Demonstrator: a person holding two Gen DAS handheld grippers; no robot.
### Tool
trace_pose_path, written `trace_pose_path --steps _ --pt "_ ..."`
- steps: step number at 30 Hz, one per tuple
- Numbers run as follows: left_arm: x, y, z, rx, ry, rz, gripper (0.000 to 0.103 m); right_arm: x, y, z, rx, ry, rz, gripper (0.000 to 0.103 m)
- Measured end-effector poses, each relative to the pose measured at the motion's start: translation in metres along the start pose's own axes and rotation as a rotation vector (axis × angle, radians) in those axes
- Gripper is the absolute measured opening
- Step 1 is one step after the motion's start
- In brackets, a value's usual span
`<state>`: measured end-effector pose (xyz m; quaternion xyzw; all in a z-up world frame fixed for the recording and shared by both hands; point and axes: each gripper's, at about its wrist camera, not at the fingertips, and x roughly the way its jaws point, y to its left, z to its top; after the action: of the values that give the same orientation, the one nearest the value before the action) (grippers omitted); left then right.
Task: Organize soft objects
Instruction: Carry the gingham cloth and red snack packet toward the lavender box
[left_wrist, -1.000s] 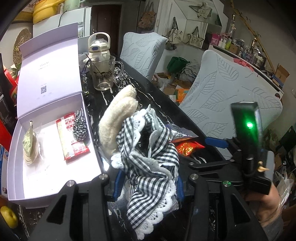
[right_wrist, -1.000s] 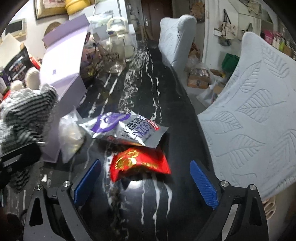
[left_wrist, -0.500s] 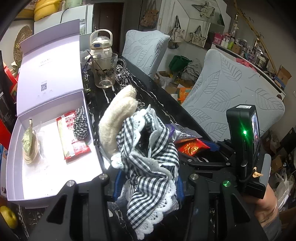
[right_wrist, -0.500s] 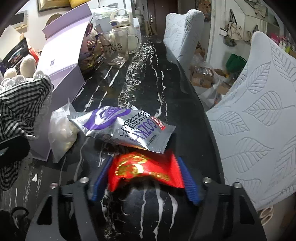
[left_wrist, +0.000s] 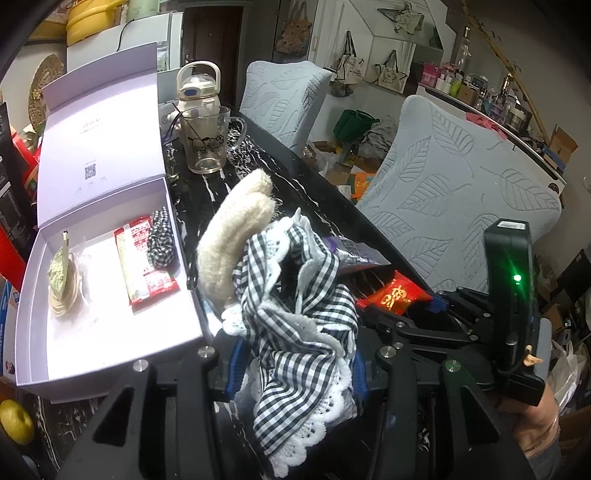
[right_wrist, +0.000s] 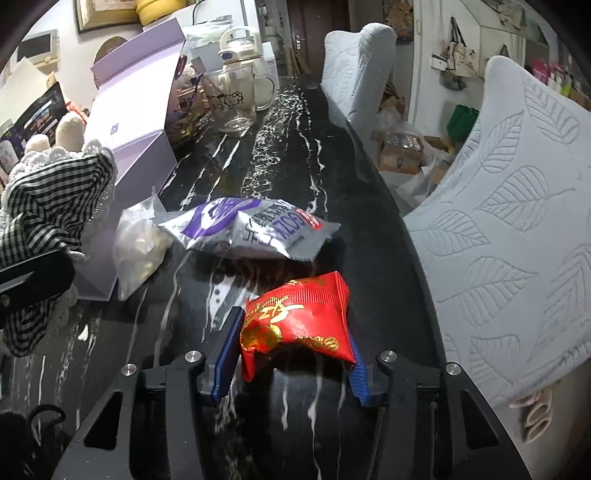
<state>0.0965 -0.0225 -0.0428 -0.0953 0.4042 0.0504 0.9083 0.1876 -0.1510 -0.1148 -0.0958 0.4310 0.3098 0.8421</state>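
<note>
My left gripper (left_wrist: 297, 365) is shut on a black-and-white checked cloth with lace trim (left_wrist: 295, 332). A cream plush piece (left_wrist: 232, 236) sticks up out of the bundle. It hangs just right of the open lilac box (left_wrist: 92, 332). The same cloth (right_wrist: 48, 199) shows at the left edge of the right wrist view. My right gripper (right_wrist: 291, 360) is low over the black marble table (right_wrist: 288, 147), jaws closing. A red snack packet (right_wrist: 295, 317) sits between the blue pads, which touch both of its sides and buckle it. That red packet (left_wrist: 393, 295) also shows in the left wrist view.
A silver-purple packet (right_wrist: 251, 229) and a clear bag (right_wrist: 136, 251) lie just beyond the red one. The box holds a red sachet (left_wrist: 142, 262), a checked scrunchie (left_wrist: 160, 240) and a bagged coil (left_wrist: 62, 280). A glass mug (right_wrist: 232, 103) and kettle (right_wrist: 240, 55) stand farther back. Padded chairs (right_wrist: 517, 221) line the table's right edge.
The right gripper's jaws went from wide apart to closed in on the red packet, which now bulges between the pads. The left gripper and its cloth bundle stayed put.
</note>
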Motion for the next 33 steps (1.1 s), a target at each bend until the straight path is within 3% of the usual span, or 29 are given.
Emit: trace_pose_path --steps 15,33 --pt "-0.030 -0.005 -0.035 0.007 0.000 -0.022 0.044 -0.063 0.014 -0.037 0.015 -0.060 -0.031 0.049" --pt "-0.098 0.022 -0.083 -0.030 -0.065 0.028 0.044 -0.117 0.085 -0.063 -0.077 -0.141 0.079 0.049"
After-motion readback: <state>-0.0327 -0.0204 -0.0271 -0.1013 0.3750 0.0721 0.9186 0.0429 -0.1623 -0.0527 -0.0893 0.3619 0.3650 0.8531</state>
